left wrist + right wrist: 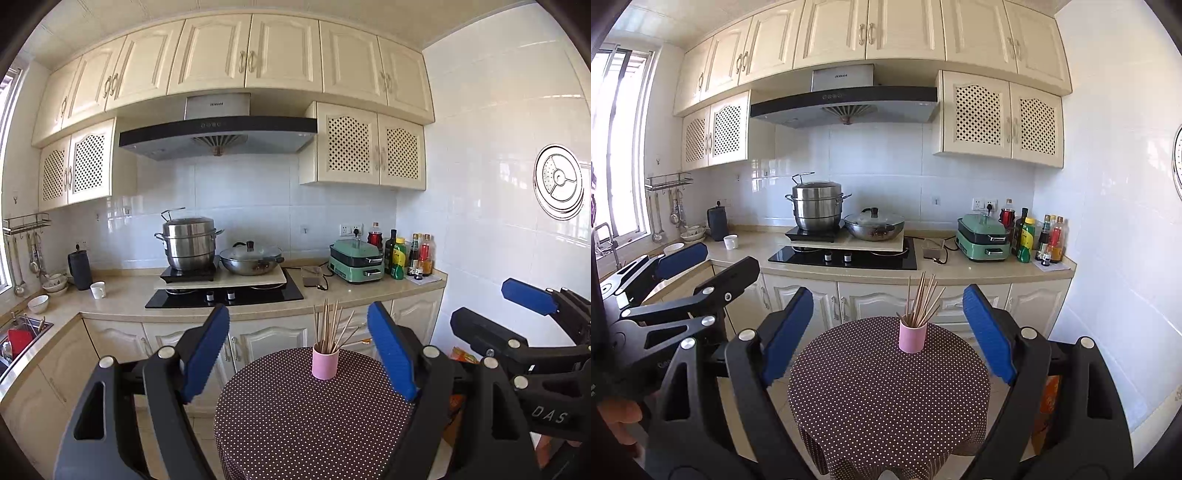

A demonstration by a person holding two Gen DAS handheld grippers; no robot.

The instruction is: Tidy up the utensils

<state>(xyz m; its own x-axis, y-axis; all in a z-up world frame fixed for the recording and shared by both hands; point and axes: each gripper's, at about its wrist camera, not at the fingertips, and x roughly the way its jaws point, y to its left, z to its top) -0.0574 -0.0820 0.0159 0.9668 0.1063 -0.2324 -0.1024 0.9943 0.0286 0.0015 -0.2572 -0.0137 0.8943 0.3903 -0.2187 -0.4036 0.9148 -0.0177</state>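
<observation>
A pink cup (325, 363) (912, 338) holding several wooden chopsticks (330, 325) (921, 299) stands upright at the far edge of a small round table with a brown dotted cloth (295, 424) (886, 398). My left gripper (298, 309) hovers over the near side of the table, open, its blue pads wide apart and nothing between them. My right gripper (888, 291) is likewise open and empty, well short of the cup. Each gripper shows in the other's view: the right one (479, 302) at the right edge, the left one (727, 254) at the left edge.
Behind the table runs a kitchen counter (129, 299) with a black hob (225, 295), a steel steamer pot (189, 242), a lidded wok (252, 258), a green electric cooker (356, 260) and sauce bottles (419, 254). A sink (18, 339), bowls, a white mug (98, 290) and hanging ladles sit at left.
</observation>
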